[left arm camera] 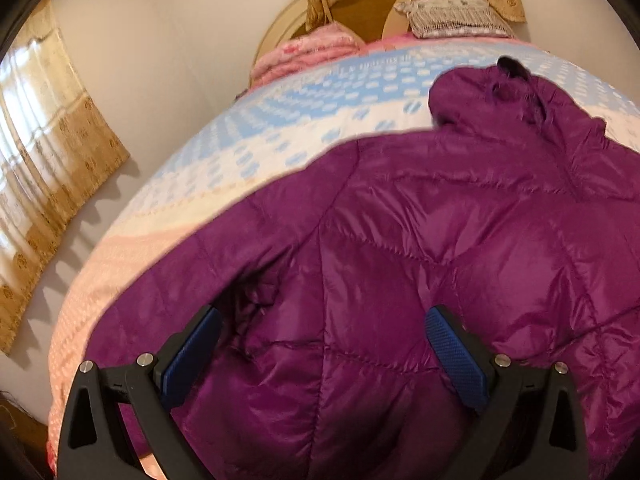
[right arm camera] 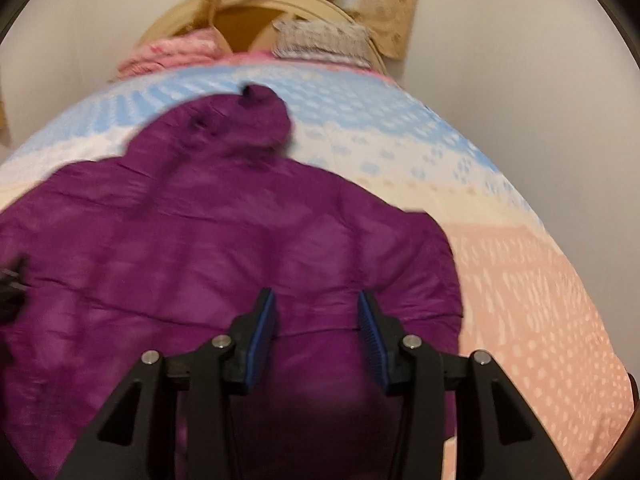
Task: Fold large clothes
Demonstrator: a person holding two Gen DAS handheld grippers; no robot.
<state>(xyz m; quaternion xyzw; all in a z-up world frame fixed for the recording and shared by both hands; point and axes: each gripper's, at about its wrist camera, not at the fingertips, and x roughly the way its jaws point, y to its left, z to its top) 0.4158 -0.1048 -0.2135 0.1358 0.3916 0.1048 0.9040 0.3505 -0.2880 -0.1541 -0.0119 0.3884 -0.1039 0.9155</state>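
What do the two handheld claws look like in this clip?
Both match: the left claw and right claw have matte black angular plastic linkages with triangular cut-outs and round silver pivot pins. Each finger carries a blue textured pad. No cables, labels, hands or sleeves are visible.

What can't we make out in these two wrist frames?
- Purple puffer jacket: hem cut off by the bottom edge, both views.
- Jacket's left-sleeve cuff: left wrist view, tucked into a dark fold.
- Quilting seams: right wrist view, motion blur.
- Dark object: right wrist view, cropped and blurred.
- Pillows: small, partly behind the bedspread.
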